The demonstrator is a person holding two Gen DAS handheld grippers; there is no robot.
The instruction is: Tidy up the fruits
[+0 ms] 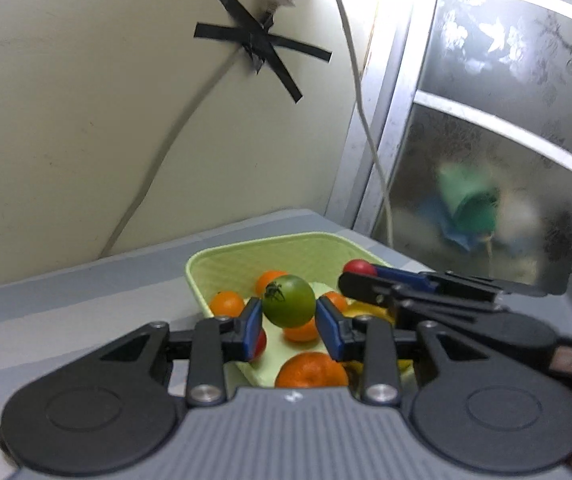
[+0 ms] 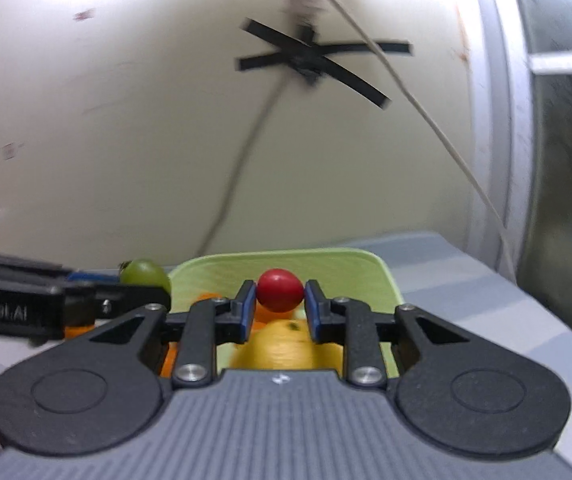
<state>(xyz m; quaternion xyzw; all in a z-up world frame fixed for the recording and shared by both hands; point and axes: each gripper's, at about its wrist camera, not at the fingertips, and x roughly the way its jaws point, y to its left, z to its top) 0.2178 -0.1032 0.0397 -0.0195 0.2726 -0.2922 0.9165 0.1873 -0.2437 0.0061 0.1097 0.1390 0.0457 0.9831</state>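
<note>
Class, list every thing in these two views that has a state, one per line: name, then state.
Left gripper: shut on round green tomato, lifted.
Right gripper: shut on small red tomato, lifted.
Light green plastic basket: holds oranges and a yellow fruit.
Small orange tangerines: resting in basket.

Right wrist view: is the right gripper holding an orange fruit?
No, the right gripper is shut on a small red fruit, held above the green basket.

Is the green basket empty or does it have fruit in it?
Not empty. The green basket holds several oranges and a yellow fruit on its floor.
</note>
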